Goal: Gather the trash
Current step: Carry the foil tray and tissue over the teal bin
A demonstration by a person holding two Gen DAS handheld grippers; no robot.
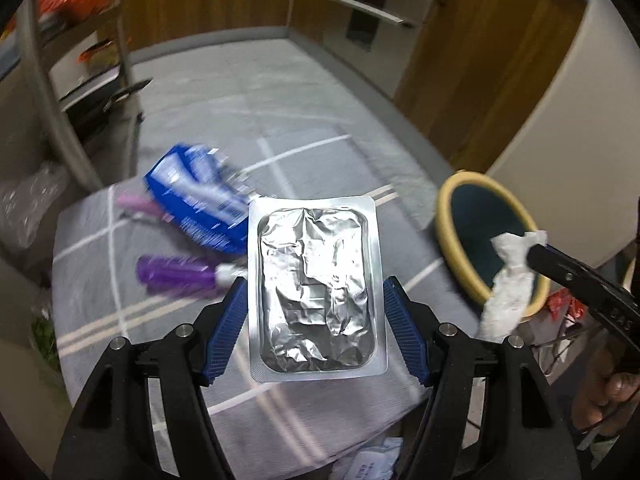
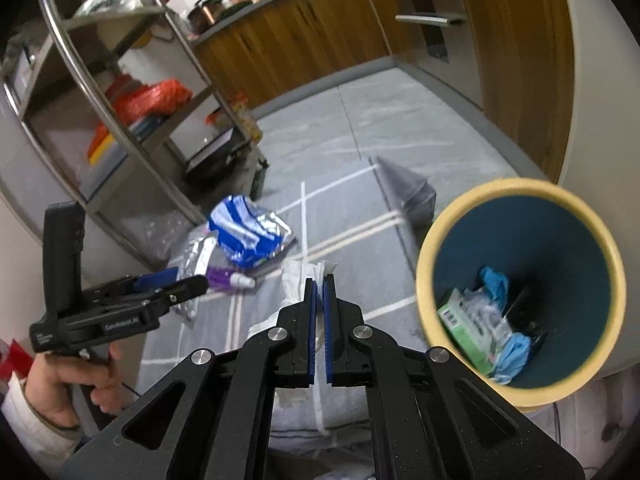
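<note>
Foil pack (image 1: 316, 288), light and crushable, is pinched at its side edges by the left gripper (image 1: 316, 332); limp tissue (image 2: 304, 280) is clamped in the right gripper (image 2: 319, 280).

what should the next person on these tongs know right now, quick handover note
Left tongs: shut on the silver foil blister tray, lifted off the table.
Right tongs: shut on the crumpled white tissue, beside the yellow-rimmed blue bin.
Done: the bin already holds a green box and blue gloves.
Left: drop both, then the blue snack wrapper and purple bottle on the grey checked cloth.
</note>
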